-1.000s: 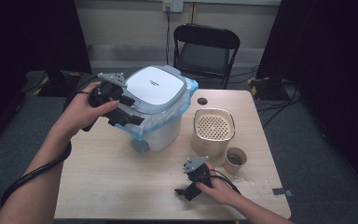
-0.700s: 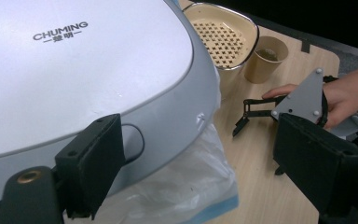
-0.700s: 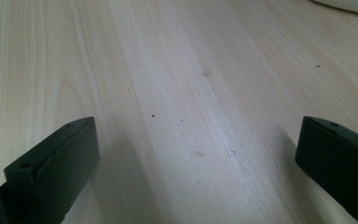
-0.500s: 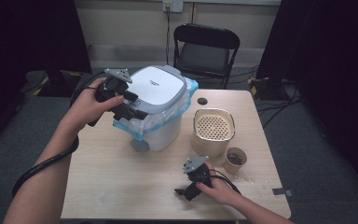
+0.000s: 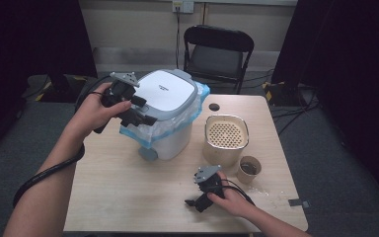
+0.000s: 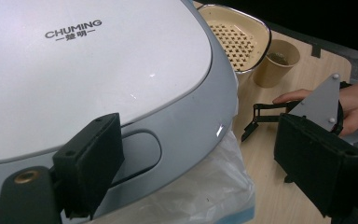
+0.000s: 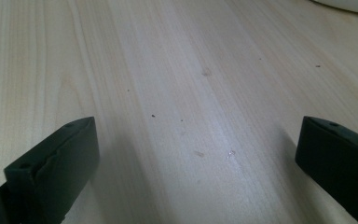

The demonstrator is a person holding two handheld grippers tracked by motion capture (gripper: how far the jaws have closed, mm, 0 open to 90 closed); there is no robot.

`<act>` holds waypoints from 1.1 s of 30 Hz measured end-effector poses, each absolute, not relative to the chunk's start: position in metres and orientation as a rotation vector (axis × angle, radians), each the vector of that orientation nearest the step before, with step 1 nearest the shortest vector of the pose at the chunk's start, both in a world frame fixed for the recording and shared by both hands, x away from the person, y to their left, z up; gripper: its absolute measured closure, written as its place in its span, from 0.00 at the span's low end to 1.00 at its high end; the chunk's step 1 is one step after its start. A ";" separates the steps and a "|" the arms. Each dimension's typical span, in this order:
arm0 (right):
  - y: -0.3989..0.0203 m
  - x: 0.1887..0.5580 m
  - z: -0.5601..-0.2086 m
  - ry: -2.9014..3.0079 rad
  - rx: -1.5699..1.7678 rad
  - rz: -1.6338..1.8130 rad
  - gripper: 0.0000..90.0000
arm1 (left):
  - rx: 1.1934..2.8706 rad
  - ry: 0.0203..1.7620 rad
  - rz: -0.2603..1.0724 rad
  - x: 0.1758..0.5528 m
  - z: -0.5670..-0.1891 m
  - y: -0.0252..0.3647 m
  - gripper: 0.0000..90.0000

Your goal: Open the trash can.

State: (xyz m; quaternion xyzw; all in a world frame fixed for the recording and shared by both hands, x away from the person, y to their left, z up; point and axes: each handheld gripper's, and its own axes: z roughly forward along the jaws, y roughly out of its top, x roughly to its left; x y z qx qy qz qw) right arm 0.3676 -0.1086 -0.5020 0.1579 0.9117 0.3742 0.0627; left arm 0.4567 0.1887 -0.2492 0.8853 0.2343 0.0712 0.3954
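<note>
Glossy plastic bin lid (image 6: 98, 70), matt wooden table (image 7: 177, 93).

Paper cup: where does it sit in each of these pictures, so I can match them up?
High view: paper cup at lower right, just right of the beige basket.
Left gripper view: paper cup at top right, again beside the basket.
Right gripper view: bare wooden tabletop.
Shared landmark: the wooden tabletop.

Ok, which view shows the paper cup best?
The high view: the paper cup stands whole beside the cream basket. The left gripper view shows it small, far off; the right gripper view faces bare table.
</note>
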 end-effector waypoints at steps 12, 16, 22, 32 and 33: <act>-0.109 0.368 -0.502 2.756 0.471 1.128 0.00 | 2.242 0.608 0.182 0.445 -0.250 0.195 0.18; -0.109 0.368 -0.502 2.756 0.470 1.128 0.00 | 2.191 0.569 0.162 0.432 -0.256 0.197 0.18; -0.109 0.368 -0.502 2.752 0.468 1.131 0.00 | 2.154 0.544 0.144 0.417 -0.269 0.203 0.18; -0.109 0.368 -0.502 2.749 0.468 1.132 0.00 | 2.165 0.517 0.112 0.401 -0.300 0.201 0.18; -0.109 0.368 -0.502 2.748 0.468 1.132 0.00 | 2.164 0.518 0.110 0.400 -0.302 0.200 0.18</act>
